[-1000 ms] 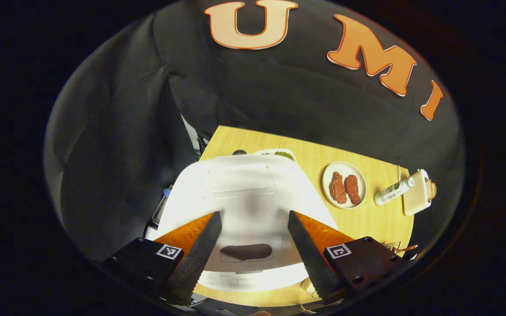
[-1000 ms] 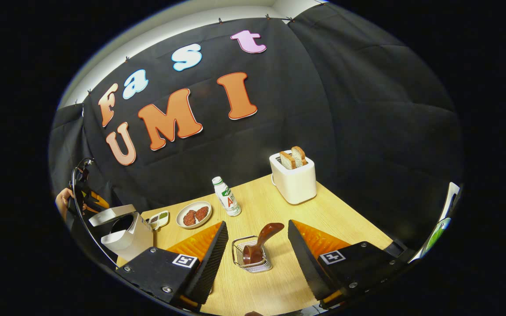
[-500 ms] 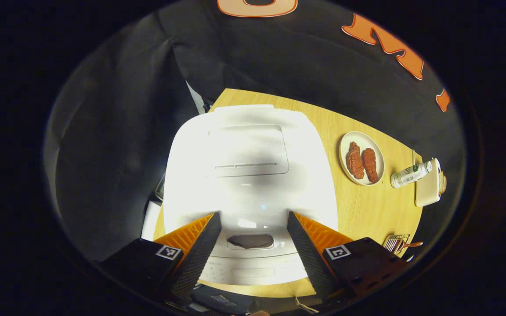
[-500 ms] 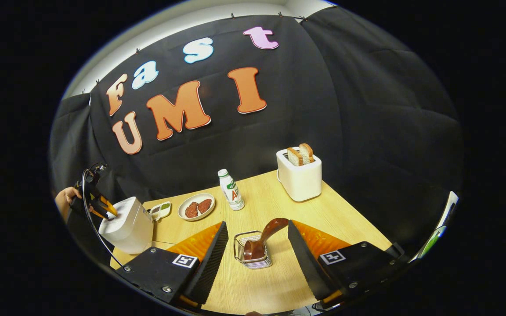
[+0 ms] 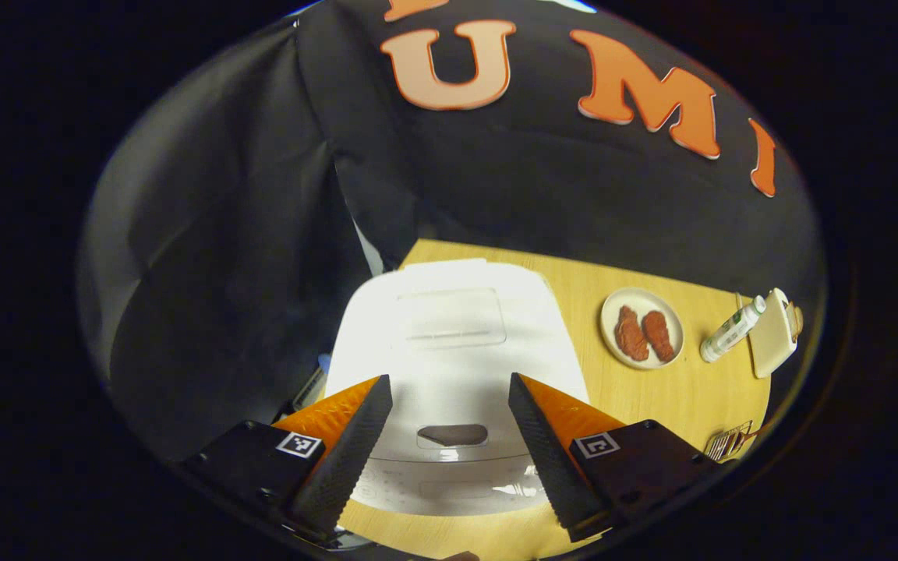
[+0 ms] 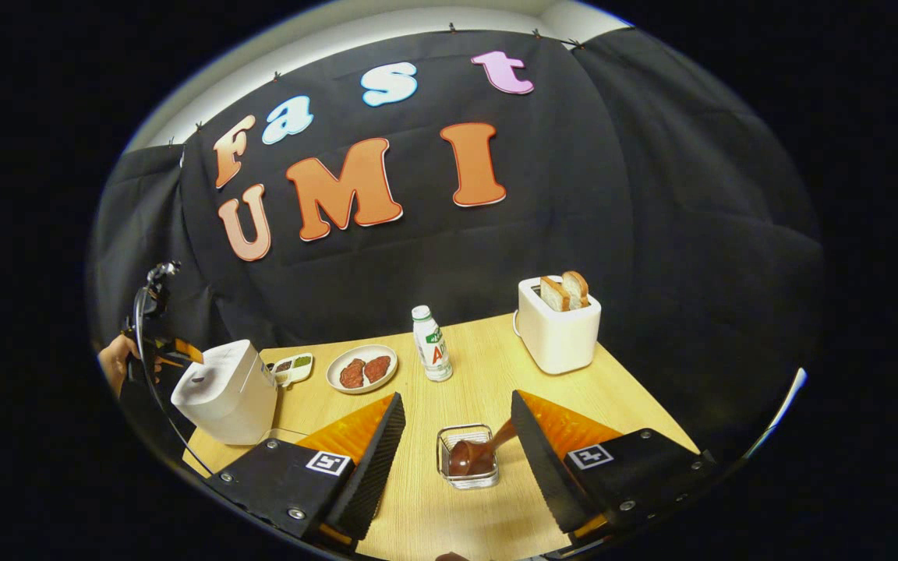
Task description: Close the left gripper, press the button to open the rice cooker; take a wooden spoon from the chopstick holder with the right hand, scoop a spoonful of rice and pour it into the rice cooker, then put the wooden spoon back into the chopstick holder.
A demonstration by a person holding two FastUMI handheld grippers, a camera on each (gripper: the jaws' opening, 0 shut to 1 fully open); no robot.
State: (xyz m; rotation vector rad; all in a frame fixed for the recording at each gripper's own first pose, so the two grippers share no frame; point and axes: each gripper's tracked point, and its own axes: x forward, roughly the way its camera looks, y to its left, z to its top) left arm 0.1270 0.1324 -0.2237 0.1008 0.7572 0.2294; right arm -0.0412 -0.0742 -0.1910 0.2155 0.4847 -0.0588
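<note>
Since a second ago the rice cooker [image 5: 453, 366] lid has dropped shut, and the left gripper [image 5: 449, 456] has drawn back from it, jaws wide apart and holding nothing. Its white lid lies flat, with a dark oval button [image 5: 453, 435] on the front edge between the fingers. The cooker stands at the left end of the wooden table [image 6: 488, 374]. The right gripper [image 6: 453, 460] hovers over the wire chopstick holder [image 6: 468, 457], fingers spread wide, empty; the brown wooden spoon [image 6: 474, 455] leans in the holder, its handle towards the right finger. Behind stand a plate of meat [image 6: 362, 368], a small bottle [image 6: 433, 343], a sauce dish [image 6: 293, 368] and a toaster [image 6: 560, 323] with two bread slices.
</note>
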